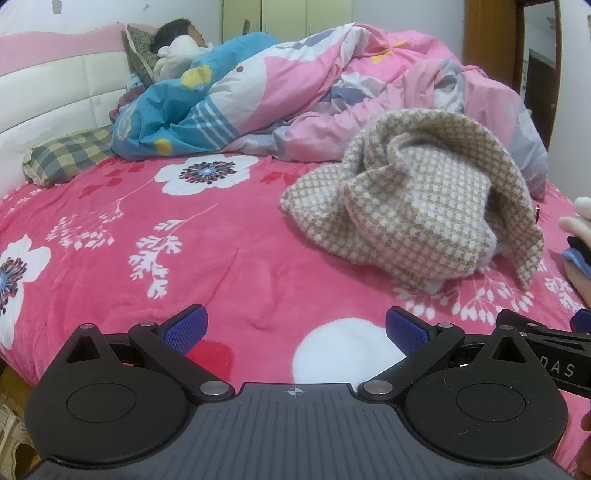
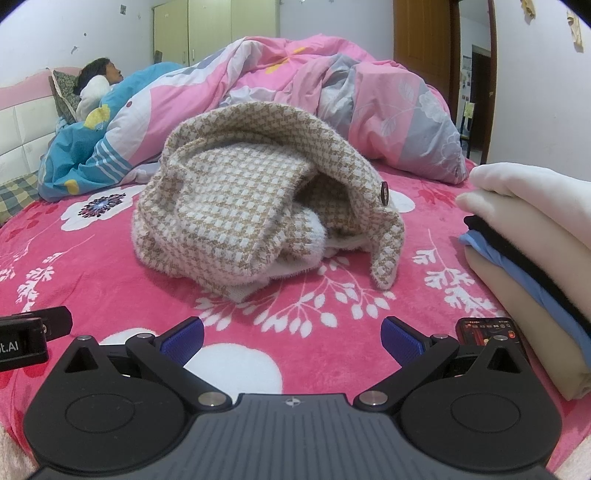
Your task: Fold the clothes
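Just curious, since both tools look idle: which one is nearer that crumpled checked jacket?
Probably the right gripper, open and facing the checked jacket head-on. The left gripper, also open, sits off to the jacket's left.

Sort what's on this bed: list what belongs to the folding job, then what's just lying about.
For the job: crumpled houndstooth garment, folded stack, left tongs and right tongs, both open.

Lying about: phone, quilt, checked pillow, sleeping person.

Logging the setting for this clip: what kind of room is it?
Most likely a home bedroom: a bed with a pink floral blanket, a person lying under a quilt, wardrobe doors behind.
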